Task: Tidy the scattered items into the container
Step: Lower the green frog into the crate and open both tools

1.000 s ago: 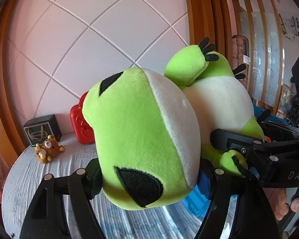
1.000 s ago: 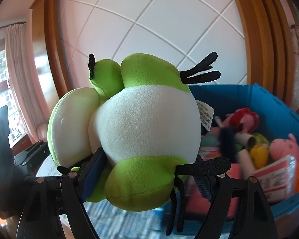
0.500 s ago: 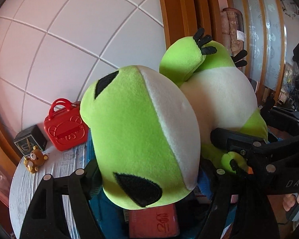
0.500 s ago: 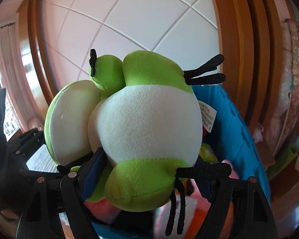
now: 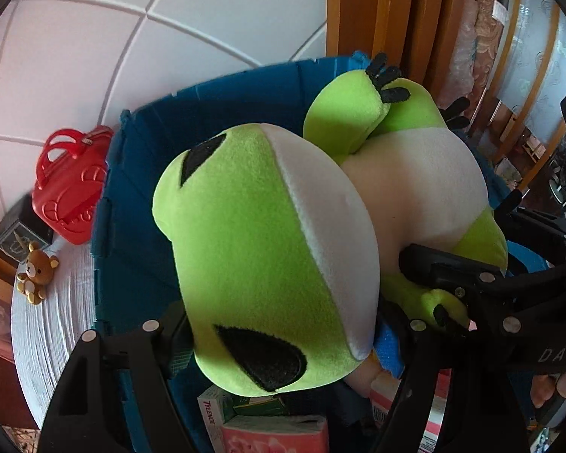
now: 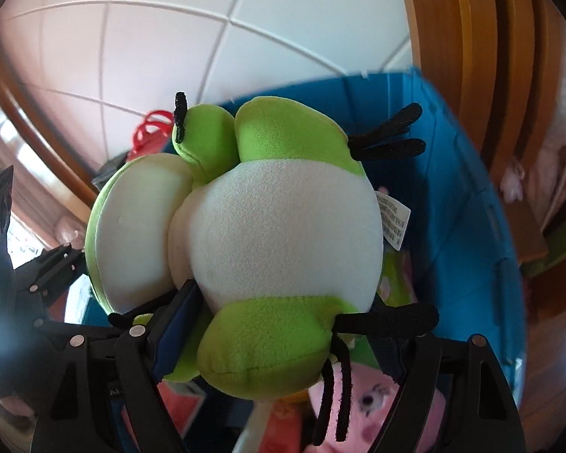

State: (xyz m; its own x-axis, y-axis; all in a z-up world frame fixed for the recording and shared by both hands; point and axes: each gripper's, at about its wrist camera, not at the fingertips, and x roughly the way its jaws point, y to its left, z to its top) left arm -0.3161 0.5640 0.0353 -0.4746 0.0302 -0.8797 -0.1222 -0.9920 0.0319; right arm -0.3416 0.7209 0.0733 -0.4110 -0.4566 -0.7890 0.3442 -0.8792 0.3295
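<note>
Because the green frog plush [image 5: 268, 256] fills both views, most of the blue bin [image 5: 139, 188] interior is hidden; only boxes [image 5: 245, 415] and a pink plush [image 6: 373, 411] show at the bottom edges. The left claw [image 5: 283, 336] is closed on the plush's head, and the right claw [image 6: 279, 324] is closed on its lower body, both pressing into the fabric. The plush hangs above the bin's opening, inside the line of the rim, with room on the far side. On the table [image 5: 56, 321], outside the bin wall, stand a red case [image 5: 69, 185], a small bear [image 5: 36, 273] and a dark box [image 5: 17, 230], partly cut off.
</note>
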